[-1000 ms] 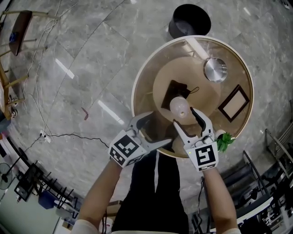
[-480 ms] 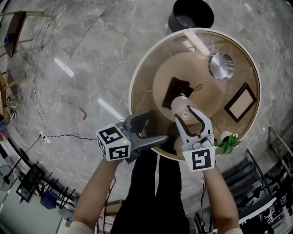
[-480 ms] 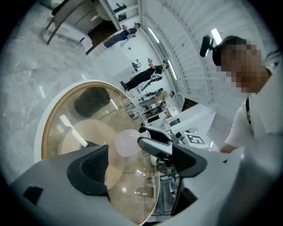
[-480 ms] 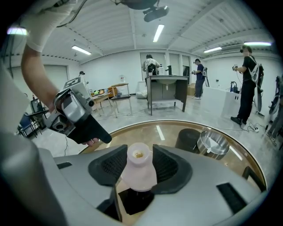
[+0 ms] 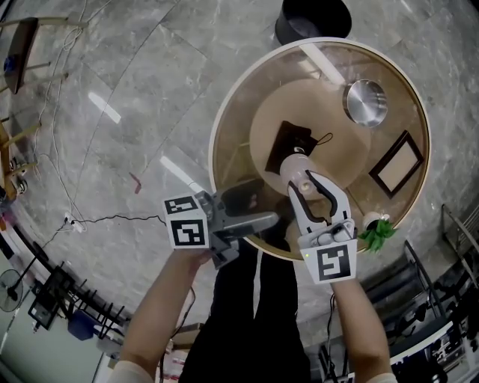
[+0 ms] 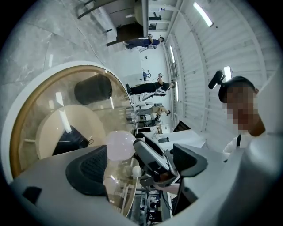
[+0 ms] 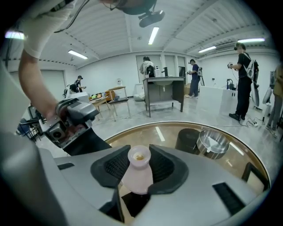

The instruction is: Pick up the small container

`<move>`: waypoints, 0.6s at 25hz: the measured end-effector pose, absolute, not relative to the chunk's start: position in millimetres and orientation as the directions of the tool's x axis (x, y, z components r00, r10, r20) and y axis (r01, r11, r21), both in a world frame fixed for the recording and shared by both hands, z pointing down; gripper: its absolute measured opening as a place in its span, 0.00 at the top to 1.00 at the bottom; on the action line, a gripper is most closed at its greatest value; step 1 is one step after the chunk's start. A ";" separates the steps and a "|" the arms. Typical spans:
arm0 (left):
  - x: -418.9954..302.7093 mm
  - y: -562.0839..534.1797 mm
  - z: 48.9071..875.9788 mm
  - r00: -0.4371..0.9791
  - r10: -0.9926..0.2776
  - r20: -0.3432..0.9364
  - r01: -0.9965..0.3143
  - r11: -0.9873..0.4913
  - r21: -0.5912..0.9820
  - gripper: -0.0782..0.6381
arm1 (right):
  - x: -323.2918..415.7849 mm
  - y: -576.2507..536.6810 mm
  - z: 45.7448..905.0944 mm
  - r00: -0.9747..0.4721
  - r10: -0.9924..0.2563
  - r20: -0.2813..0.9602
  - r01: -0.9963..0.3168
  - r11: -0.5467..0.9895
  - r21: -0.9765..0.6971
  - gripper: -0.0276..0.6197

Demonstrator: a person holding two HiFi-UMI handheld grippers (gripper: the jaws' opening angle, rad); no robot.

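The small container [image 5: 298, 170], a pale pink bottle with a narrow neck, stands on the round glass table [image 5: 224, 112] near its front. My right gripper [image 5: 307, 185] reaches over the table edge; its jaws have just been closing, and the pads now press on both sides of the container [image 7: 137, 178]. The right gripper view shows the right gripper [image 7: 139, 162] clamped at the container's neck. My left gripper [image 5: 262, 209] hovers open at the table's near rim, left of the container, turned on its side. Nothing sits between the left gripper [image 6: 139, 165] jaws; the container [image 6: 119, 145] shows beyond them.
On the table are a steel bowl [image 5: 365, 102], a black picture frame [image 5: 400, 164], a dark square mat [image 5: 290, 142] and a small green plant [image 5: 376, 232]. A black bin [image 5: 313, 19] stands on the floor beyond. Cables trail over the floor at left.
The right gripper's jaws have narrowed from wide apart onto the container. The left gripper has rolled onto its side, its marker cube turning, while staying at the table's rim.
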State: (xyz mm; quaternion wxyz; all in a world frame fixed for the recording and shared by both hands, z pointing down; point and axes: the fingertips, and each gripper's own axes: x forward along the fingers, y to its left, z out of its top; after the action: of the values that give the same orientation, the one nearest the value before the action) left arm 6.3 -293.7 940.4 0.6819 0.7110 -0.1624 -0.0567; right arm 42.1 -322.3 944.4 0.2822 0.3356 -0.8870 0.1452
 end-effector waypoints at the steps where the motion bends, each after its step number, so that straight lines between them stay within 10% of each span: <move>1: 7.4 -295.4 940.9 0.938 -0.321 0.128 -0.134 0.003 0.991 0.24 | 41.6 -321.4 943.2 -0.621 -0.506 0.599 -0.673 0.735 -0.077 0.73; 15: 37.3 -306.5 936.2 0.870 -0.491 -0.041 0.160 0.203 0.966 0.17 | 47.3 -299.0 898.3 -0.692 -0.434 0.577 -0.625 0.760 -0.178 0.73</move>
State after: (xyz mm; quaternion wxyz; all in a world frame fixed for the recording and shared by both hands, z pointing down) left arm 37.3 -306.5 936.2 0.7630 0.5941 -0.1394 -0.2133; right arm 47.3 -299.0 898.3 0.2603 0.2935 -0.9013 0.1835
